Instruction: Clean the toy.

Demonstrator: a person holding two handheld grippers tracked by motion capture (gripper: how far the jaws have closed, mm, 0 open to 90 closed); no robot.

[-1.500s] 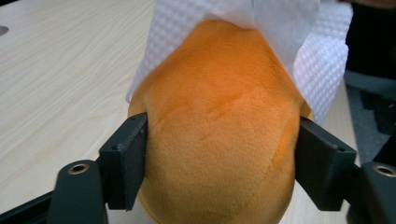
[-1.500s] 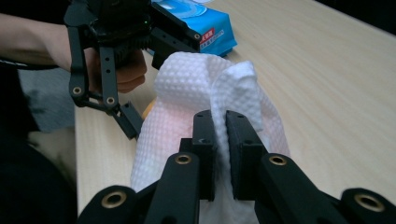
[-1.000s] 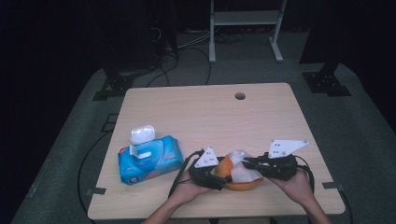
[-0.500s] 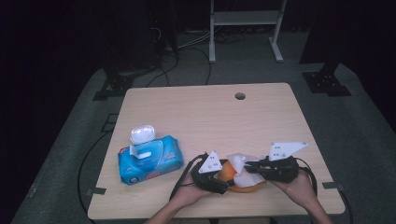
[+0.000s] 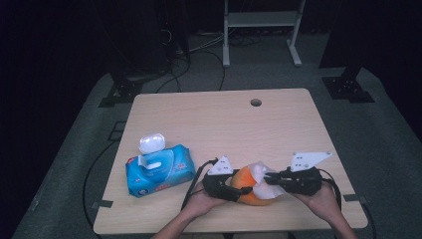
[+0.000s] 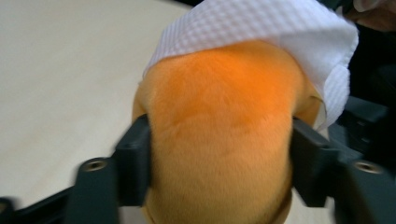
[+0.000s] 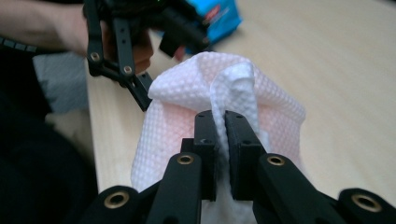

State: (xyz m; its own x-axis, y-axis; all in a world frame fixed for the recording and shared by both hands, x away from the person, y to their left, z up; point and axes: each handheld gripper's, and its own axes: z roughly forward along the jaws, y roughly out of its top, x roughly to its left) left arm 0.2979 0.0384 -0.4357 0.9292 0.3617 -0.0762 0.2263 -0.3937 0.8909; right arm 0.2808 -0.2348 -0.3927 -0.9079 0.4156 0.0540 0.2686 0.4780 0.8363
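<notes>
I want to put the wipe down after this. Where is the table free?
Free: the far half of the table around the hole, and the strip behind the wipes pack. Crowded: the near edge, where both grippers work on the orange plush.

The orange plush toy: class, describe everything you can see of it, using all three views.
The plush toy is round, bright orange and short-furred, soft-looking. It sits near the table's front edge. The left gripper clamps its sides, jaws having just closed further. A white dimpled wipe drapes over its top, pinched in a fold by the shut right gripper. No face or limbs are visible.
</notes>
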